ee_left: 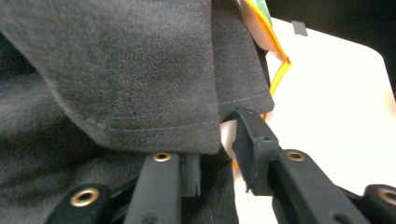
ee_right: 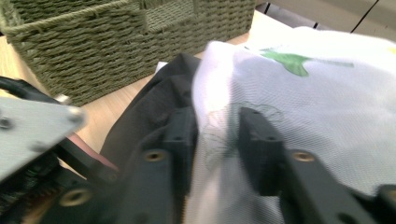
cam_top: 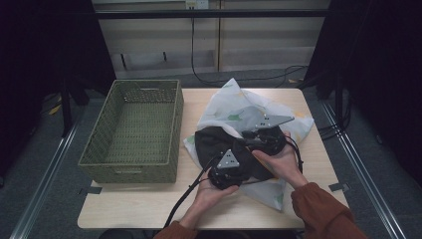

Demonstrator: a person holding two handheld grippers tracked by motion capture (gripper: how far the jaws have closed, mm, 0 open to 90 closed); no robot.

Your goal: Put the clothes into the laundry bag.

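Dark garment [cam_top: 214,144] hides both hand-held gripper tips (high view); grip unclear

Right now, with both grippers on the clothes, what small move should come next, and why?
Probably close the left gripper on the dark cloth's hem. Its fingers stand apart with the hem edge hanging between them, not yet pinched. The right gripper has white cloth between its fingers, also with a gap. The basket stands empty beside the pile.
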